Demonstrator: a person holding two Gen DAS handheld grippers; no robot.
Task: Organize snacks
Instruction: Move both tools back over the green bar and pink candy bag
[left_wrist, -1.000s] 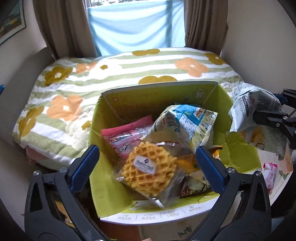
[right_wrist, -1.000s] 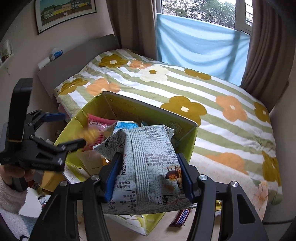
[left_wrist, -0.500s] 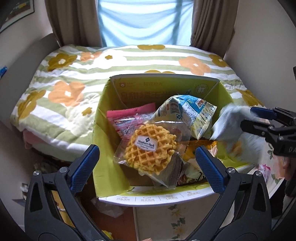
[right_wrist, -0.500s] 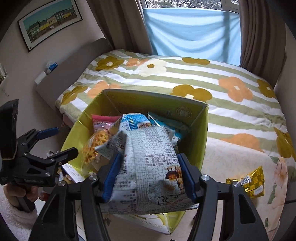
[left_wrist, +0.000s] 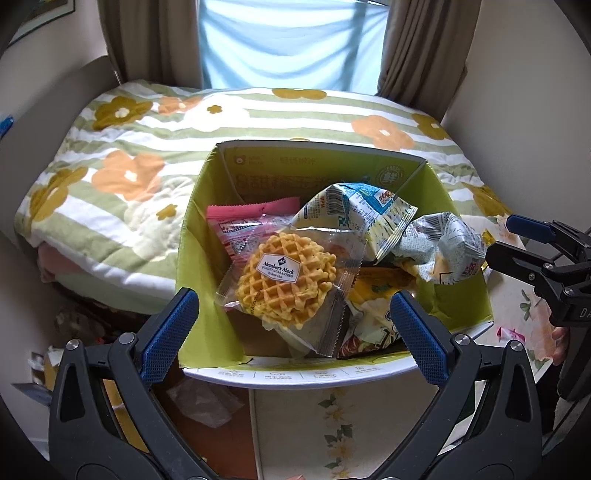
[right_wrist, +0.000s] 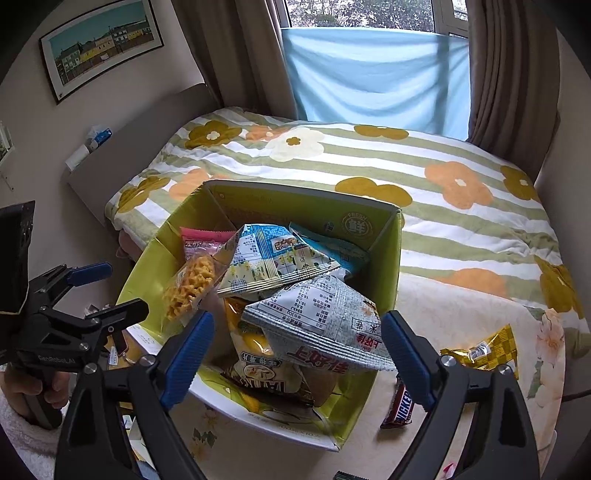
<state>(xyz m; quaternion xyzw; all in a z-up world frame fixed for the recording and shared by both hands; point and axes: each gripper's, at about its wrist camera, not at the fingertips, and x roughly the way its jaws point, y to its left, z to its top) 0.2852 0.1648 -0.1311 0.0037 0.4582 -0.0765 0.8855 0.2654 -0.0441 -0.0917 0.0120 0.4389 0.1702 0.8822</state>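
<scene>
Currently both grippers hang over the green cardboard box (right_wrist: 384, 266) that holds the snacks, with the flowered bed (right_wrist: 424, 173) beyond it.

Right gripper (right_wrist: 295, 354): jaws spread wide, pinching nothing. Grey-white snack bag (right_wrist: 325, 317) lies free on top of the pile, at the box's 5 o'clock corner in the right wrist view. One end seems to lean over the right wall in the left wrist view; I cannot tell how much of it is supported.

Left gripper (left_wrist: 295, 325): jaws spread, empty. Wrapped waffle (left_wrist: 286, 275) sits on top of the heap, between the pads in view but not touched. Pink packet (left_wrist: 240, 221) at 10 o'clock of the waffle, blue-white bag (left_wrist: 362, 210) at 1 o'clock.

Outside the box, on the table: chocolate bar (right_wrist: 400, 402) just beside the box's near right corner, gold packet (right_wrist: 484, 347) farther out at 3 o'clock. Judged not yet sorted.

Risks, as judgement:
- Box looks heaped; the grey-white bag could slide off over the wall if anything is set on it.
- Slick film wrappers may slip from the pads if pinched at an edge.
- Reaching for the chocolate bar could knock the box.
</scene>
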